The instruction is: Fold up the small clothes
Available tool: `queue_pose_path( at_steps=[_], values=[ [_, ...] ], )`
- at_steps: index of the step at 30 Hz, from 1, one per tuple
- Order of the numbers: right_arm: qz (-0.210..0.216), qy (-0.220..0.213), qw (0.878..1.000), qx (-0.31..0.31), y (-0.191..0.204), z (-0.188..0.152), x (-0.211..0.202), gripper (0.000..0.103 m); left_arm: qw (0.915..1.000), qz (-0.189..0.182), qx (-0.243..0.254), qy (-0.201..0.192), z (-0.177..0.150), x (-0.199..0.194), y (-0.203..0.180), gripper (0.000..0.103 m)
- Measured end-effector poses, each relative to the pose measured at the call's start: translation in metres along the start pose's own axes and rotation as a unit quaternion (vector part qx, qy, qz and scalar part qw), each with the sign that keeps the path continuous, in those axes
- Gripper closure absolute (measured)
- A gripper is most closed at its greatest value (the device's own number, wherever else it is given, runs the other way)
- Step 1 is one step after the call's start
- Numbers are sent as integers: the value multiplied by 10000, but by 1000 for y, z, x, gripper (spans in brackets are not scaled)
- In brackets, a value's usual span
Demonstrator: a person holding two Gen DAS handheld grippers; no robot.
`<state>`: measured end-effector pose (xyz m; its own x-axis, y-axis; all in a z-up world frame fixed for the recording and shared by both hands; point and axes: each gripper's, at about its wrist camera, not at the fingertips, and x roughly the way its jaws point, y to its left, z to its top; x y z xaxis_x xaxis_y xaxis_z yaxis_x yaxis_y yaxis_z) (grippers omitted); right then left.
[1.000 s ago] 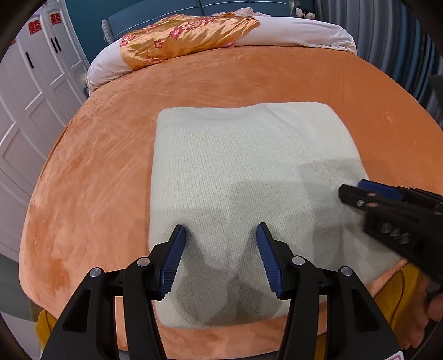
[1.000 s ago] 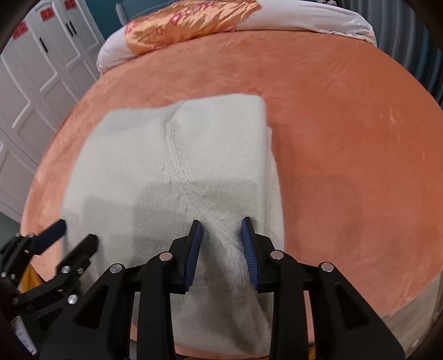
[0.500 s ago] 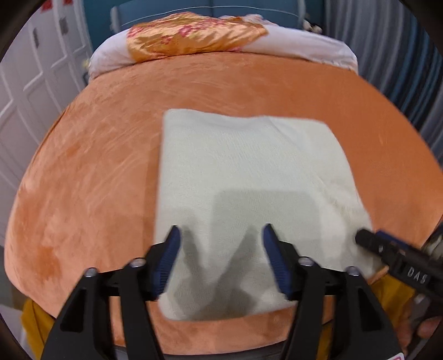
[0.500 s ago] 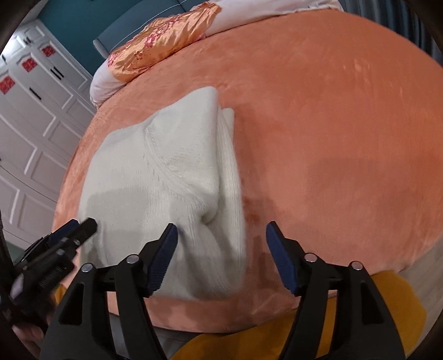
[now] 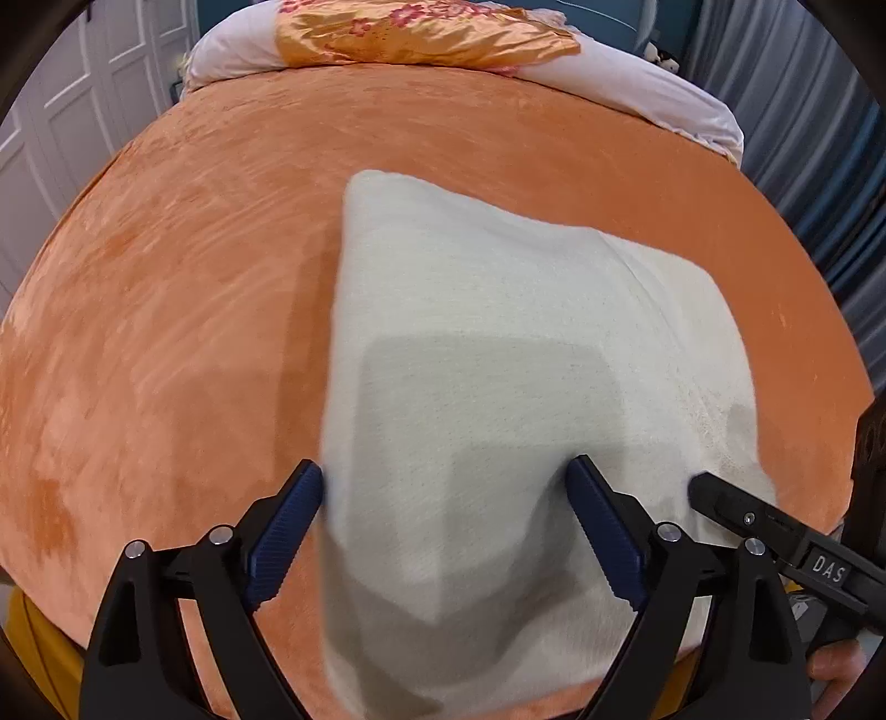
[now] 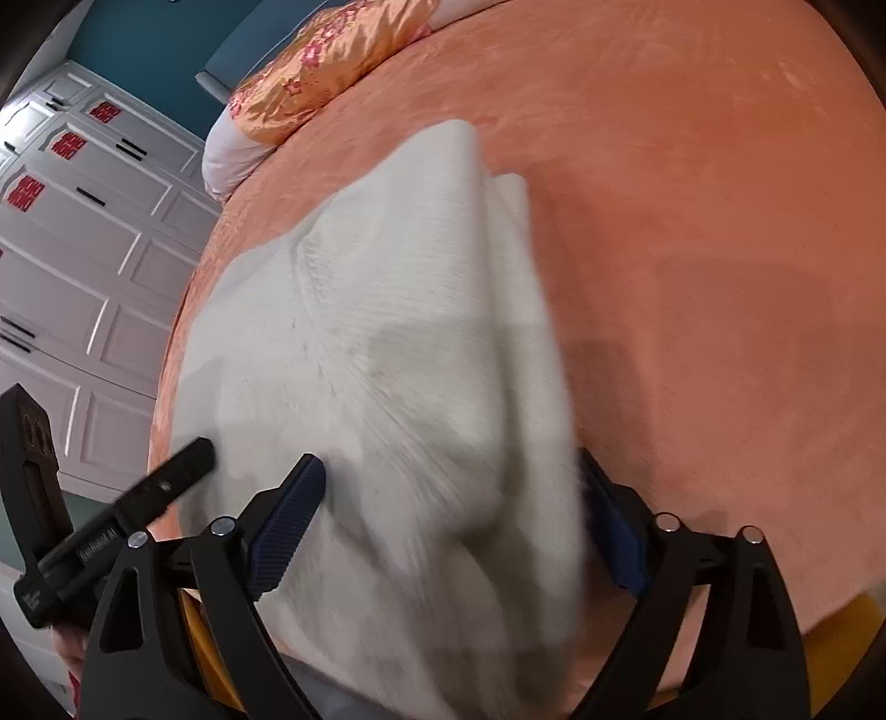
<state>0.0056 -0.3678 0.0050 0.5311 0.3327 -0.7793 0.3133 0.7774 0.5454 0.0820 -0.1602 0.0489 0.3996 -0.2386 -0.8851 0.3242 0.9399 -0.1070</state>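
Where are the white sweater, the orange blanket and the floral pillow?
white sweater (image 5: 498, 310), left wrist view, its flat upper middle.
orange blanket (image 5: 166, 310), left wrist view, bare stretch left of the sweater.
floral pillow (image 5: 410, 33), left wrist view, its satin top.

- The left wrist view looks steeply down and forward along its own fingers (image 5: 299, 520), close above the near edge of the bed (image 5: 166, 332), facing the far pillows (image 5: 421, 27).
- The right wrist view sits as close, tilted, facing far-left toward the wardrobe (image 6: 83, 249).
- Both share the white folded garment (image 5: 498, 360) (image 6: 387, 332), and each catches the other gripper.
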Motion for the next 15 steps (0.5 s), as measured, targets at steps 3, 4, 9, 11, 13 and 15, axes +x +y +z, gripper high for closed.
queue_pose_path(
  at_steps=[3,4,9,11,13,15],
  values=[
    [108,33,9999,4,3,6,9,15,9998,159,100,-65,1,7,-7,5],
    [108,34,9999,1,4,8,12,15,9998,167,120,-84,2,9,-8,5],
    [170,31,9998,-8,3,17,20,14,9997,133,131,-152,6,17,-5,5],
    [198,19,9998,-18,1,16,22,14,9998,88,130,-158,7,21,-3,5],
    [212,6,9997,-78,2,19,25,13,9998,33,105,-146,9,24,-1,5],
    [210,-9,9997,-129,5,21,29,10,9998,-6,109,-135,11,26,0,5]
  ],
)
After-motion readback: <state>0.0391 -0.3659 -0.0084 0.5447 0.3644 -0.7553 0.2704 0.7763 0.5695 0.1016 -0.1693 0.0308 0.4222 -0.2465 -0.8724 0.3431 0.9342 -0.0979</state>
